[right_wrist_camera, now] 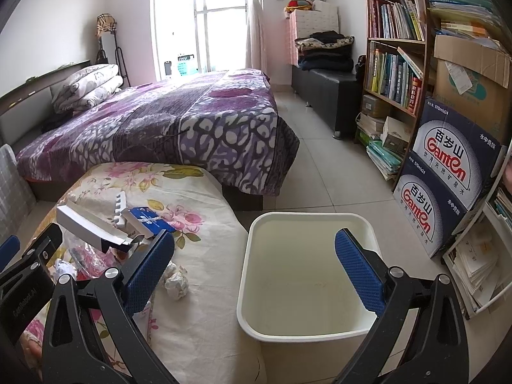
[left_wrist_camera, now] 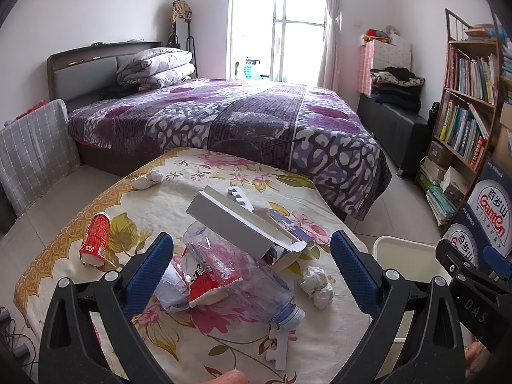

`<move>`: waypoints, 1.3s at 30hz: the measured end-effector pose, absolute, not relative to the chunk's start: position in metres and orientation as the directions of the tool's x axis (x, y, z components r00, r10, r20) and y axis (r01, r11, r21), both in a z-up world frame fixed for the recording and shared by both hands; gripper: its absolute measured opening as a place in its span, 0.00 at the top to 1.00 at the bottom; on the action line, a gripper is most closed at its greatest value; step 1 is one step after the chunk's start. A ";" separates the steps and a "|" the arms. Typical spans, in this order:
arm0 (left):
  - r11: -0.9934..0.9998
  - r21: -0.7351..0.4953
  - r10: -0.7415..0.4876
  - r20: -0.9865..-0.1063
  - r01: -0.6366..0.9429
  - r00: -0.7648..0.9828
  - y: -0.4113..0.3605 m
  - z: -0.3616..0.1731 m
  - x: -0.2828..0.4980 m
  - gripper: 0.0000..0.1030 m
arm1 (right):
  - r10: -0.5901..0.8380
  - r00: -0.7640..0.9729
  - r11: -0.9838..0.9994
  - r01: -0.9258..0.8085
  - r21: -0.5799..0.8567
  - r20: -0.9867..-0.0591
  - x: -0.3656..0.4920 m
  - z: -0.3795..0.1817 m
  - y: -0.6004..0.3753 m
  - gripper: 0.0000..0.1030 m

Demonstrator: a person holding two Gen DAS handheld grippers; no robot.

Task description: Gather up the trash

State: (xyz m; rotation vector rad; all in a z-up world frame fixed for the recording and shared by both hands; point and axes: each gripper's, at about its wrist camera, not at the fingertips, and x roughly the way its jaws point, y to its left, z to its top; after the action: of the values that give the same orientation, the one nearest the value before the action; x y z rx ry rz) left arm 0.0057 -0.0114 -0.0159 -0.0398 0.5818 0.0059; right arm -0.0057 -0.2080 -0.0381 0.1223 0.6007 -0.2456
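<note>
Basically nothing was collected: white bin (right_wrist_camera: 307, 275) beside the table looked empty. Crushed bottle (left_wrist_camera: 243, 272), grey carton (left_wrist_camera: 236, 220), red cup (left_wrist_camera: 96, 240) and paper wads (left_wrist_camera: 316, 284) all lay on the floral tablecloth (left_wrist_camera: 320, 336). Left gripper (left_wrist_camera: 252, 272) spread wide above the bottle, holding nothing; right gripper (right_wrist_camera: 256, 275) wide apart over the bin, empty.

Tablecloth (left_wrist_camera: 198, 345): cream, pink-and-yellow floral print, gold scalloped border.
Paper cup (left_wrist_camera: 95, 240): red with white.
Crumpled paper (left_wrist_camera: 315, 283): white.
Long carton (left_wrist_camera: 236, 224): grey-white.
Waste bin (right_wrist_camera: 307, 275): cream-white.
Bedspread (left_wrist_camera: 243, 118): purple, white leaf pattern.
Gripper pads (left_wrist_camera: 147, 272): blue, textured.
</note>
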 end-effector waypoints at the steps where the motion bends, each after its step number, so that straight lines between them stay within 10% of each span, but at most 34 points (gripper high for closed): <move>1: 0.999 -0.036 -0.006 -0.550 -0.017 0.835 -0.011 -0.016 0.006 0.07 | -0.192 0.797 0.964 0.263 0.043 -0.573 -0.006 -0.038 -0.208 0.07; 39: 0.989 0.067 0.144 -0.657 -0.134 0.740 0.055 -0.013 0.069 0.07 | -0.037 0.693 0.995 0.095 0.040 -0.720 0.041 -0.045 -0.165 0.07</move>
State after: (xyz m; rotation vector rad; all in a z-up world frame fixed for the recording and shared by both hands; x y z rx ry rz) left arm 0.0685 0.0547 -0.0129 0.0154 0.7222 0.1523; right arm 0.0412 -0.1652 -0.0445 0.0763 0.8016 -0.0736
